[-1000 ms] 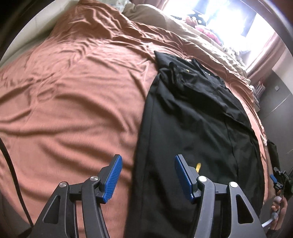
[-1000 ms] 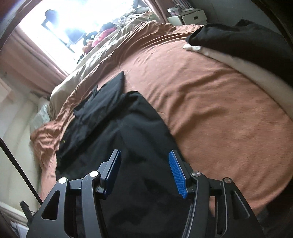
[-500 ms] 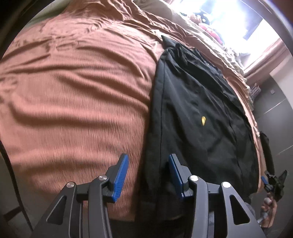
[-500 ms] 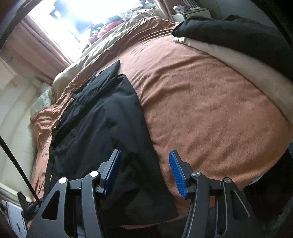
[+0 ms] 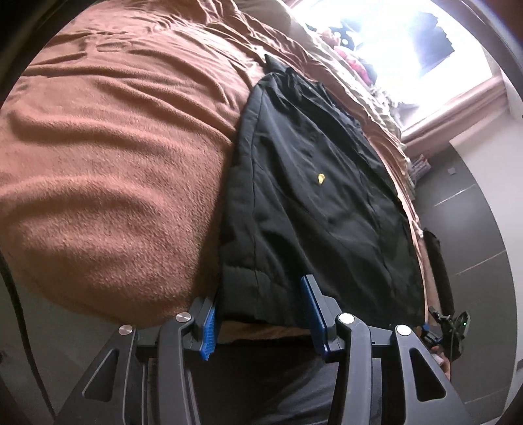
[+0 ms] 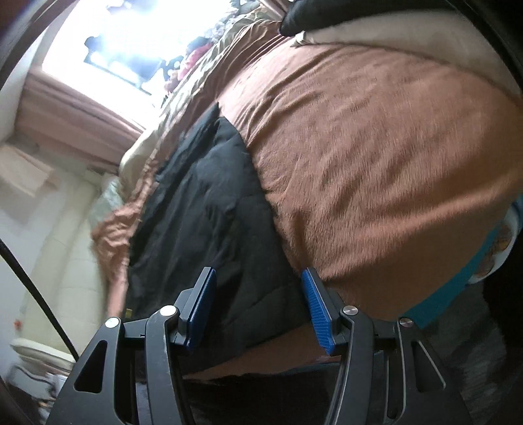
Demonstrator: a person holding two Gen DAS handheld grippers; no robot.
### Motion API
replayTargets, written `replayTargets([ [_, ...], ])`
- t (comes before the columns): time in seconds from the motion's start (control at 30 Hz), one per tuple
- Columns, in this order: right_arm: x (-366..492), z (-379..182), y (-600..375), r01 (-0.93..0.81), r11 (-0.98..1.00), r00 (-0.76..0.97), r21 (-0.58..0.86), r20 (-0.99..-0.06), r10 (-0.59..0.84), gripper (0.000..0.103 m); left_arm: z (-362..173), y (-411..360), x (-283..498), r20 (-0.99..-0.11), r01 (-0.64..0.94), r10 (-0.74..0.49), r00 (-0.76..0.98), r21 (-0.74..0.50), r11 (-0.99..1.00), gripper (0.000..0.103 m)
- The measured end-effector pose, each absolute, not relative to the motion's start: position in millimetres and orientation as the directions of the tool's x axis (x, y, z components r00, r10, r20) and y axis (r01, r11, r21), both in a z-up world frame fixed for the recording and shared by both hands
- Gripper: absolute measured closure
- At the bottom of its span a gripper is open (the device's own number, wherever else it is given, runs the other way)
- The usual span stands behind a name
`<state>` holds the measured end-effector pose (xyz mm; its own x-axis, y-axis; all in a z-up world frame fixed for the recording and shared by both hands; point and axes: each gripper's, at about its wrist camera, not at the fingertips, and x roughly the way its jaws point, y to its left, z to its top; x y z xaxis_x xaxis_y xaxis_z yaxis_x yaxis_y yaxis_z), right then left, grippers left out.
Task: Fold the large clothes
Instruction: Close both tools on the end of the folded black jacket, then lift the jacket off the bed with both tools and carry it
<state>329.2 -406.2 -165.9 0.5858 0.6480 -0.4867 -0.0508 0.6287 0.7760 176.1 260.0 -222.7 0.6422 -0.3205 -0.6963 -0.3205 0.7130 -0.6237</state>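
Note:
A large black jacket with a small yellow mark lies flat, folded lengthwise, on a brown blanket over the bed. It reaches the bed's near edge. My left gripper is open, its blue pads on either side of the jacket's near left hem corner. In the right wrist view the jacket lies left of centre. My right gripper is open around the jacket's near right hem corner at the edge of the blanket.
A bright window with pink curtains stands beyond the bed's far end, with pillows and soft toys. Dark and cream bedding is piled at the right wrist view's top. The other gripper shows at the far right. The floor lies below the bed edge.
Both grippers have pulled back and down from above the jacket to the bed's near edge, now level with the jacket's hem. The left jaws narrowed, then opened wide again.

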Motion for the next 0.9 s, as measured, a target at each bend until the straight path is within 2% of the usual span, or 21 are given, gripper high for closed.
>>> replayTargets([
  [0.23,317,-196,-410,-0.050,0.471,0.573,0.880,-0.361,0.736,0.051,-229,260,183,-0.659,-0.339,-0.310,0.686,-0.665,0.666,0.056],
  [0.4,321,-196,-408,-0.032,0.465,0.635,0.885,-0.342,0.693,0.051,-226,252,184,-0.658,-0.336,-0.298,0.691,-0.658,0.674,0.056],
  [0.43,325,-196,-406,-0.024,0.471,0.643,0.882,-0.347,0.683,0.053,-227,252,184,-0.660,-0.337,-0.294,0.691,-0.655,0.676,0.056],
  [0.47,327,-197,-403,-0.018,0.482,0.647,0.876,-0.357,0.673,0.060,-227,252,184,-0.662,-0.343,-0.289,0.691,-0.652,0.676,0.060],
  [0.53,333,-197,-399,0.014,0.500,0.654,0.866,-0.386,0.650,0.076,-229,256,185,-0.689,-0.382,-0.253,0.679,-0.625,0.681,0.091],
  [0.57,331,-197,-395,0.023,0.501,0.657,0.865,-0.391,0.644,0.090,-232,261,185,-0.684,-0.394,-0.259,0.682,-0.642,0.658,0.093],
  [0.6,330,-196,-396,0.034,0.497,0.664,0.867,-0.392,0.637,0.096,-232,265,182,-0.662,-0.393,-0.272,0.699,-0.673,0.627,0.097],
  [0.67,322,-189,-399,0.021,0.478,0.683,0.878,-0.362,0.634,0.102,-227,267,178,-0.643,-0.381,-0.266,0.719,-0.683,0.623,0.099],
  [0.9,298,-150,-398,-0.072,0.486,0.693,0.871,-0.307,0.652,0.103,-184,269,165,-0.571,-0.327,-0.245,0.783,-0.714,0.619,0.102],
])
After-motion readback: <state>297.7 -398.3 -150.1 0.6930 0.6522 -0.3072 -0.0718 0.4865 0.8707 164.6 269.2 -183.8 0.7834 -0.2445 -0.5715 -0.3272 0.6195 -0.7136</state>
